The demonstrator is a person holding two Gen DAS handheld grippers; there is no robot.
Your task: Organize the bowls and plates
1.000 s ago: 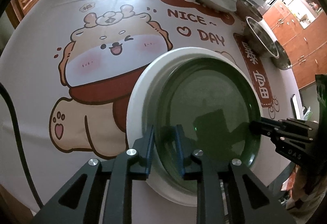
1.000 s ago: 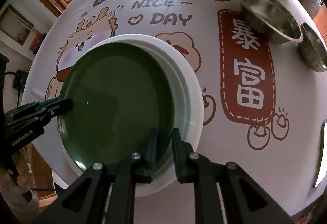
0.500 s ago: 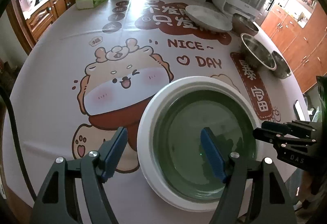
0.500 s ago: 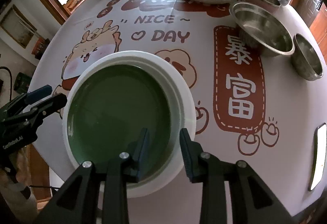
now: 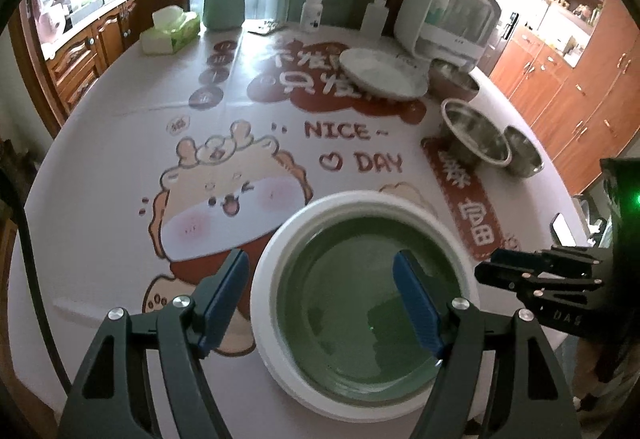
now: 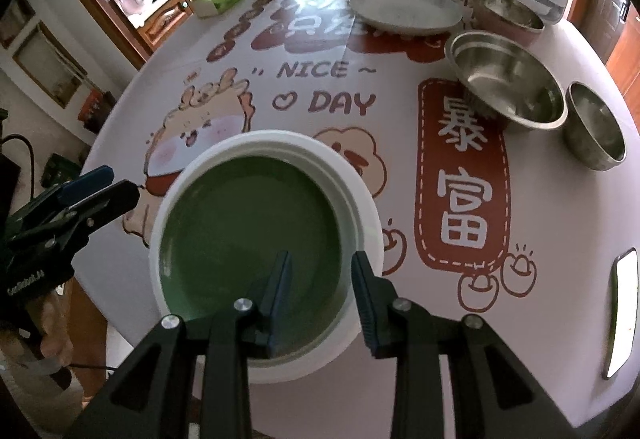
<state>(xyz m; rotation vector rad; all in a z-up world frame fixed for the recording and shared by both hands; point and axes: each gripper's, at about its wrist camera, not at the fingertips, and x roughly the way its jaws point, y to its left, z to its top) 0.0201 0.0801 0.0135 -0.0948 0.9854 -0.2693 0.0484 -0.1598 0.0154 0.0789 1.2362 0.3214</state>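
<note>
Change since a second ago: both grippers have let go of the green plate's rim and lifted clear; the left gripper [image 5: 320,295] went from pinched to wide, the right gripper [image 6: 320,287] from pinched to a narrow gap, and neither holds anything now. Item, green plate [image 5: 360,303]: nested inside the white plate [image 5: 272,259] near the table's close edge, lying below the left jaws with the white rim under the gap between them; in the right wrist view the green plate [image 6: 248,223] sits below and ahead of the jaws, its near rim under the gap. Item, second white plate [image 5: 380,73]: well ahead of both jaws at the far side of the table [image 5: 120,159]. Items, large steel bowl [image 6: 508,79], small steel bowl [image 6: 596,127] and a further bowl [image 6: 508,13] by the white appliance [image 5: 448,15]: ahead and to the right of the right jaws. Handling note, as judgement: the stack looks finished, so the next piece is likely the far plate or a bowl. Rise clear of the stack before travelling, approach a rim edge-on with jaws opened wider than its lip, and close only once a finger sits on either side.
</note>
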